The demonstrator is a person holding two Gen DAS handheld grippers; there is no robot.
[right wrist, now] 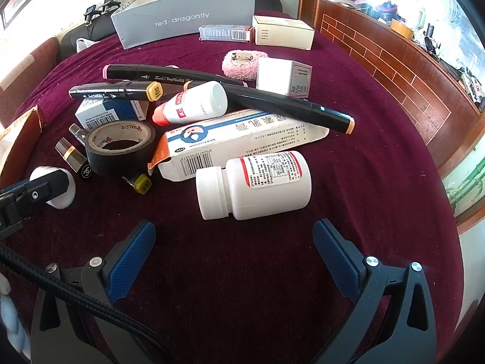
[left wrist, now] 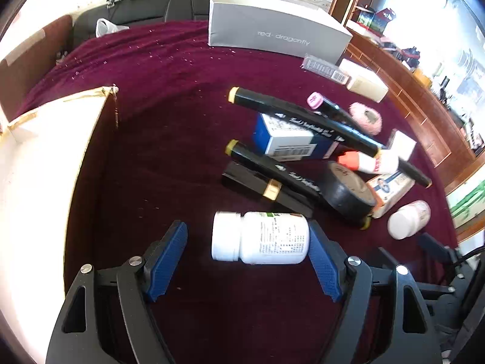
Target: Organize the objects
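Note:
A pile of small items lies on a maroon cloth (left wrist: 169,127). In the left wrist view my left gripper (left wrist: 247,242) is open around a white pill bottle (left wrist: 260,238) lying on its side, its right finger touching the bottle's base. Beyond lie black markers (left wrist: 303,118), a blue-white box (left wrist: 288,139), black tape (left wrist: 348,188) and a glue bottle (left wrist: 372,162). In the right wrist view my right gripper (right wrist: 235,236) is open and empty just in front of a second white pill bottle (right wrist: 254,183), with a medicine carton (right wrist: 242,139) behind it.
A white-lined box (left wrist: 45,157) with gold edges stands at the left. A grey "red dragonfly" box (left wrist: 272,27) stands at the back, small cartons (right wrist: 283,32) beside it. A pink fluffy item (right wrist: 239,65) and a wooden wall panel (right wrist: 394,69) are to the right.

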